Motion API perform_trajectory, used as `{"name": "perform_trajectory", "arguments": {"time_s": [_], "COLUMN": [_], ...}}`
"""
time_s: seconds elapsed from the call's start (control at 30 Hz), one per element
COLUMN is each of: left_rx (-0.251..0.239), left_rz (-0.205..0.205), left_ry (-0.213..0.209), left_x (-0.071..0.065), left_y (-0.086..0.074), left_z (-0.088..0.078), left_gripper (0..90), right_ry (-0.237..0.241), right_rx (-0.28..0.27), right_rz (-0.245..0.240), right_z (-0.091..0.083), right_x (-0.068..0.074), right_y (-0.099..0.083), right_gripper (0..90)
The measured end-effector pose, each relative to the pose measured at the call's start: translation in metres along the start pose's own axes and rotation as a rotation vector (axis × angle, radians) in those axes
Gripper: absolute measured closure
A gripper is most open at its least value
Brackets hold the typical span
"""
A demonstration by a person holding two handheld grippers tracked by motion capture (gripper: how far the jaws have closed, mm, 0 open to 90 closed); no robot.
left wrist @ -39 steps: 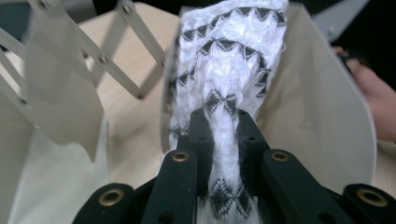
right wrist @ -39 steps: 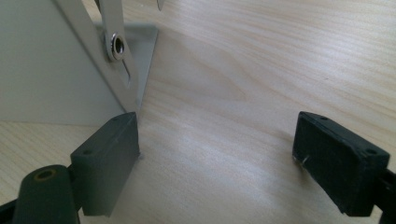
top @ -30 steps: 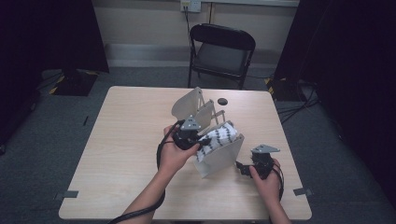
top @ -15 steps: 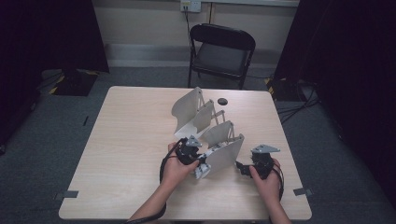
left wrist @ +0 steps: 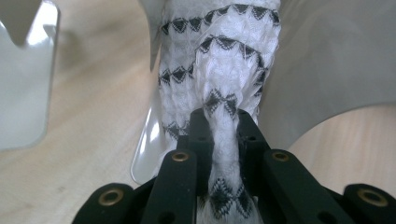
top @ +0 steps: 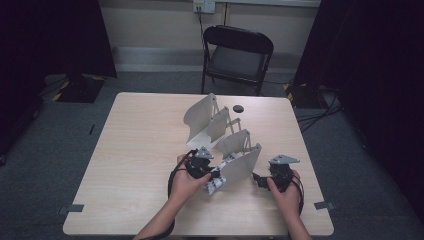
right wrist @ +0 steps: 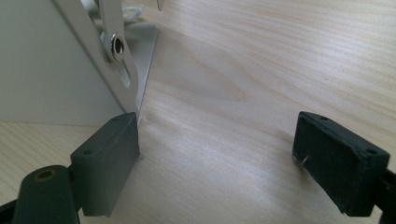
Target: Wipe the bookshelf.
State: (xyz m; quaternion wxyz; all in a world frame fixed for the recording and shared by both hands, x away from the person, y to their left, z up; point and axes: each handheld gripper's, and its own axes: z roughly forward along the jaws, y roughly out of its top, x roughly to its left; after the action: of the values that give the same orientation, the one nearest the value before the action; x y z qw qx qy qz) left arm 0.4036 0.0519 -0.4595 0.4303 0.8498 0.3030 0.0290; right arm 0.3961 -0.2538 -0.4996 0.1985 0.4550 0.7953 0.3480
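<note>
A white cloth with black zigzag bands is bunched between the jaws of my left gripper, which is shut on it. In the high view that left gripper sits low at the front left of a white hinged panel rack, and the cloth drapes against the nearest panel. My right gripper is open just above the tabletop, with nothing between its fingers. Its left finger is beside the lower corner of the panel. In the high view the right gripper lies just right of the rack.
More upright white panels stand farther back on the wooden table. A small black round object lies near the table's far edge. A black folding chair stands beyond the table.
My left gripper has come down and toward me with the cloth, from above the panels to the table in front of the nearest one. The right gripper has stayed put.
</note>
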Motion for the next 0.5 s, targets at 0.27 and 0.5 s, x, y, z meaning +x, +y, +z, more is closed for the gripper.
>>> {"name": "perform_trajectory", "arguments": {"time_s": [0.27,0.5], "left_rx": [-0.066,-0.115], "left_rz": [0.037,0.089], "left_ry": [-0.014,-0.034], "left_x": [-0.009,-0.019], "left_y": [0.036,0.065], "left_z": [-0.033,-0.051], "left_gripper": [80.7,80.6], "right_ry": [0.000,0.000], "right_rx": [0.000,0.000], "right_rz": [0.000,0.000], "right_z": [0.000,0.000], "right_x": [0.000,0.000], "right_y": [0.000,0.000], "right_gripper": [13.9,13.9]}}
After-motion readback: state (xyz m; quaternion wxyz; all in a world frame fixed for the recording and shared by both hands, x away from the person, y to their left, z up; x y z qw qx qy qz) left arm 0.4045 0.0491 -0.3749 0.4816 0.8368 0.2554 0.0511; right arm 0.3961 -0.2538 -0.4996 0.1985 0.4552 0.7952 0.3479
